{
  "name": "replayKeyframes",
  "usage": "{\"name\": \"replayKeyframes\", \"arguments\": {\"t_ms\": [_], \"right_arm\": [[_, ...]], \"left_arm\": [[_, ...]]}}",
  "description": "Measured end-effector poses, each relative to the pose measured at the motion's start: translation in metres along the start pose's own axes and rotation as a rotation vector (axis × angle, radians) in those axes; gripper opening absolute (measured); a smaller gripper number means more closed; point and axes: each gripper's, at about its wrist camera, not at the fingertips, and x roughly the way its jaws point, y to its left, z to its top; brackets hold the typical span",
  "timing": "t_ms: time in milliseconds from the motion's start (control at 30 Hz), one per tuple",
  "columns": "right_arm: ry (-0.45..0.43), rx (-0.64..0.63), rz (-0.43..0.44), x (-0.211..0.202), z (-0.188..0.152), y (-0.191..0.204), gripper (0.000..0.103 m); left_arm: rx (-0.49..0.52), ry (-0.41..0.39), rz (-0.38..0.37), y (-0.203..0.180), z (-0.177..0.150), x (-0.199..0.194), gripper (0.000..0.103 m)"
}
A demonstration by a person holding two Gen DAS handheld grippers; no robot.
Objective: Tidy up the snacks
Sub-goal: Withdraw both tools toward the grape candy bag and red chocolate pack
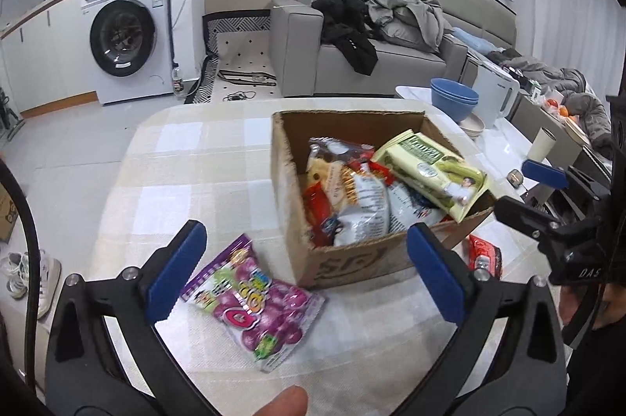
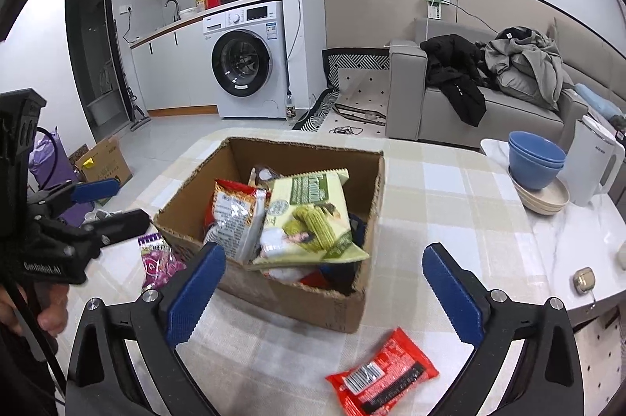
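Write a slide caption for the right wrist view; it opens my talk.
Open right gripper above a red packet on the table, beside a snack-filled box.

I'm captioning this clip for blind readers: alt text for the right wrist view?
Open right gripper hovers over a red snack packet lying on the checked tablecloth, before a cardboard box filled with snacks.

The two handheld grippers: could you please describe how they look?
Both the left gripper and right gripper have black angular frames with silver bolts and ridged blue pads. White lettering marks each body, and a black cable runs beside the left one.
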Motion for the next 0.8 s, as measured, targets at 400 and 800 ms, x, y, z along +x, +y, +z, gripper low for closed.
{"name": "replayKeyframes", "arguments": {"t_ms": [400,800], "right_arm": [[0.076,0.063,-0.04,0.002,-0.034,-0.015,0.103],[0.175,0.117,-0.083,0.019,-0.068,-0.03,0.103]], "left_arm": [[-0.073,0.054,0.053,0.037,-0.045,0.004,0.102],[-0.113,0.094,0.068,0.046,-0.071,0.021,0.102]]}}
